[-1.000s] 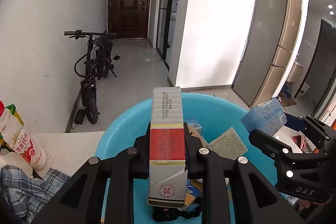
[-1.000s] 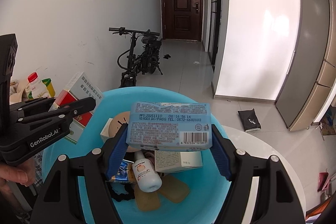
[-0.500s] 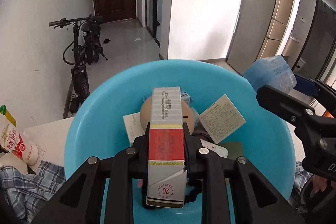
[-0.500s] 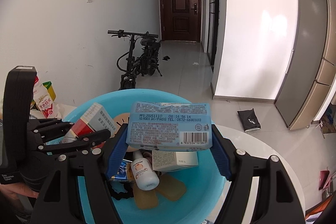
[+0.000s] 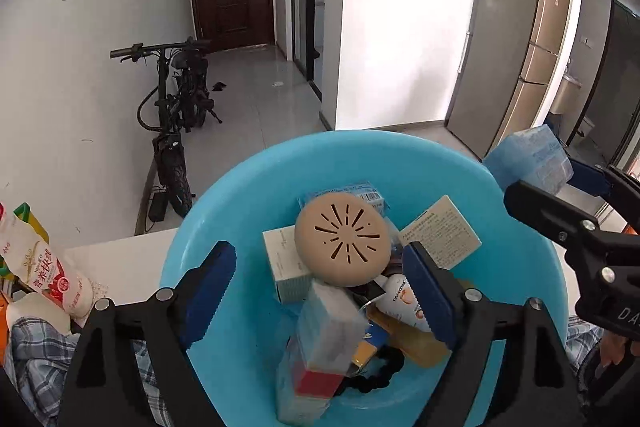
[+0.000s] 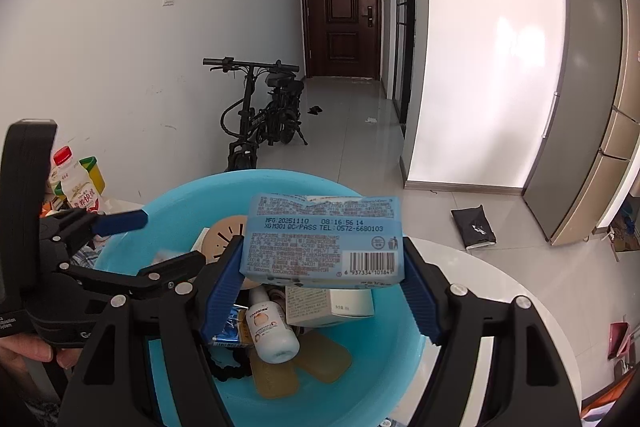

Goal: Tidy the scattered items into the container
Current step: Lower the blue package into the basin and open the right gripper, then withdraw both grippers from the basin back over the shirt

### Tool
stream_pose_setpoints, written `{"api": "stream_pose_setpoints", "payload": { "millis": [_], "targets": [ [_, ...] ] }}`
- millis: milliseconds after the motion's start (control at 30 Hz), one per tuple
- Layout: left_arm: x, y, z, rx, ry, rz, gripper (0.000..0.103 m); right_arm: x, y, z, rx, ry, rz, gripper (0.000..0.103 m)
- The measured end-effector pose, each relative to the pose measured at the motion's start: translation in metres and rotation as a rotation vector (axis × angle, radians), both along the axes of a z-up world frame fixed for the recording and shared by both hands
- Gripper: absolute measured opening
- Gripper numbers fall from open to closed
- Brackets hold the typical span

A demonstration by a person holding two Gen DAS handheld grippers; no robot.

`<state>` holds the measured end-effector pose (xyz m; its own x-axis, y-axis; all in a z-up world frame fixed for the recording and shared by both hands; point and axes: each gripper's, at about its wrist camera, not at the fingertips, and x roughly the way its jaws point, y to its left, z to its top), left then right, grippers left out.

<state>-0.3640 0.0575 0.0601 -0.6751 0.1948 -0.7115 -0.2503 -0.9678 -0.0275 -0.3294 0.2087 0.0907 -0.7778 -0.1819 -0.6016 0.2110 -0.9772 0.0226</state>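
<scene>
A light blue basin [image 5: 248, 211] [image 6: 176, 203] stands on a white table and holds several items: a tan round vented disc [image 5: 342, 239], small boxes, a white bottle [image 6: 270, 331], yellow bars. My left gripper [image 5: 320, 287] is open above the basin. The red and white box [image 5: 322, 355] lies blurred below it in the basin. My right gripper [image 6: 322, 287] is shut on a light blue tissue pack [image 6: 322, 241] and holds it over the basin; the pack also shows in the left wrist view [image 5: 530, 159].
A milk bottle [image 5: 44, 271] and a plaid cloth [image 5: 36, 355] lie left of the basin. The white round table [image 6: 500, 291] extends to the right. A bicycle [image 6: 260, 115] leans on the far wall. A fridge [image 5: 516, 43] stands at the right.
My left gripper has moved over the basin and opened, and the red and white box has dropped from it into the basin. My right gripper still holds the tissue pack.
</scene>
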Motion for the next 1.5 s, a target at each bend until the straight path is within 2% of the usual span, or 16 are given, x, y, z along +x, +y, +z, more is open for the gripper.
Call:
{"api": "stream_pose_setpoints", "payload": {
  "millis": [100, 267, 400, 567, 800, 867, 933, 1033, 1267, 1367, 1433, 1500],
  "targets": [
    [0.002, -0.005, 0.005, -0.002, 0.008, 0.007, 0.087, 0.0, 0.0, 0.001, 0.0, 0.001, -0.002, 0.072],
    [0.001, -0.015, 0.009, -0.06, 0.029, 0.06, 0.087, 0.001, -0.002, 0.0, 0.004, -0.004, 0.001, 0.072],
    [0.001, -0.02, 0.01, -0.039, 0.022, 0.066, 0.087, -0.001, -0.003, -0.001, -0.03, -0.011, 0.015, 0.072],
    [-0.002, -0.017, 0.008, -0.041, 0.007, 0.062, 0.087, -0.004, -0.013, -0.01, -0.005, -0.04, 0.042, 0.072],
    [-0.002, -0.02, 0.008, -0.031, 0.016, 0.079, 0.087, -0.008, -0.017, -0.02, -0.02, -0.076, 0.063, 0.072],
    [-0.002, -0.02, 0.008, -0.034, 0.019, 0.088, 0.087, -0.009, -0.017, -0.021, -0.021, -0.08, 0.063, 0.074],
    [-0.002, -0.021, 0.008, -0.028, 0.023, 0.091, 0.087, -0.011, -0.014, -0.022, -0.022, -0.087, 0.052, 0.085],
    [0.0, -0.021, 0.011, -0.025, 0.03, 0.085, 0.087, -0.011, -0.011, -0.022, -0.005, -0.088, 0.04, 0.094],
    [0.006, -0.019, 0.006, -0.058, 0.03, 0.086, 0.087, -0.009, -0.011, -0.024, 0.02, -0.095, 0.051, 0.097],
    [0.016, -0.029, -0.007, -0.051, -0.005, 0.068, 0.087, -0.006, -0.006, -0.032, 0.034, -0.119, 0.04, 0.097],
    [0.02, -0.041, -0.015, -0.026, -0.051, 0.088, 0.087, -0.006, -0.001, -0.036, 0.013, -0.144, 0.036, 0.097],
    [0.024, -0.048, -0.014, -0.026, -0.06, 0.094, 0.087, -0.006, 0.001, -0.035, -0.016, -0.172, 0.035, 0.097]
  ]
}}
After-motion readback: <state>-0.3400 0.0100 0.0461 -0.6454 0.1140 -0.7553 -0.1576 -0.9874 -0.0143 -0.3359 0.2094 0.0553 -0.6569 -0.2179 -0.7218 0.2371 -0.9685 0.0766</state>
